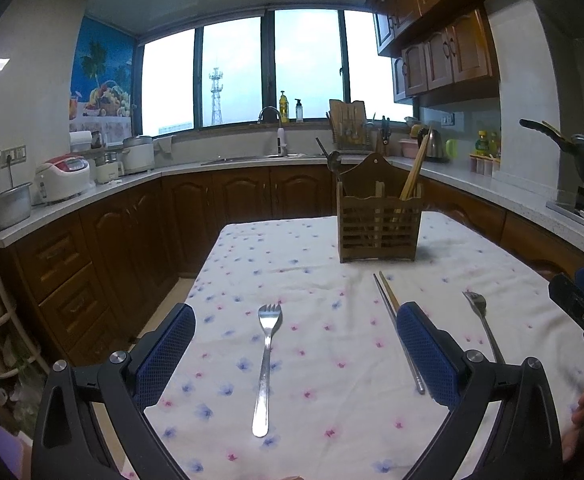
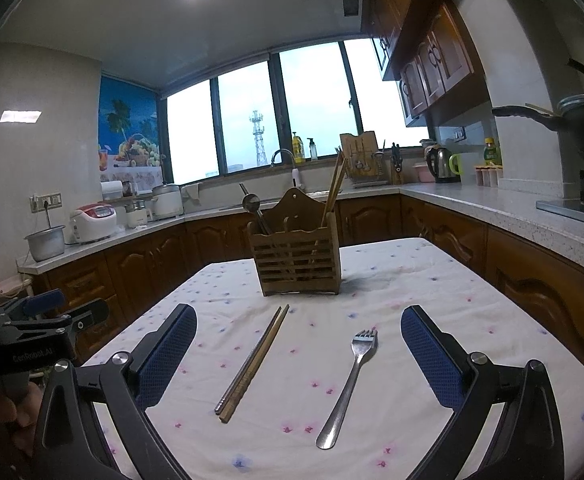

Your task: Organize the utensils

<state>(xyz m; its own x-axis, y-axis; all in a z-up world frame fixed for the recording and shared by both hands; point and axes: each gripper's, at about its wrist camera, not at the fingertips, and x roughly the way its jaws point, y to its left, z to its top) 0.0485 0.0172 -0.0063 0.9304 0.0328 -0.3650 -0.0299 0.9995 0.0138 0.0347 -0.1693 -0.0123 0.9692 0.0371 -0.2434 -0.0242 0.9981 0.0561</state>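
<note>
Both tools are hovering low over the cloth-covered counter [image 1: 312, 256], each with its blue pads spread wide and holding nothing. The left hand-held gripper [image 1: 296, 344] is framing a fork [image 1: 267, 364] that is lying flat, tines pointing away toward the far edge, with bare cloth all around it. Just inside its right pad, a pair of chopsticks [image 1: 398, 330] is lying at a slant, the near ends partly hidden behind that pad. A second fork [image 2: 350, 384] is sitting between the pads of the right hand-held gripper [image 2: 299, 344], closer to the right pad, its handle slanting back toward the left. In the right wrist view the chopsticks [image 2: 252, 364] are lying side by side, touching, nearer the left pad and well apart from this fork. The wooden utensil holder [image 2: 298, 258] is standing upright toward the far edge of the counter, already carrying a ladle [image 2: 252, 204] on its left side and chopsticks on its right. Open cloth is lying between the holder and the loose pieces, and more is running to the counter's right edge.
</note>
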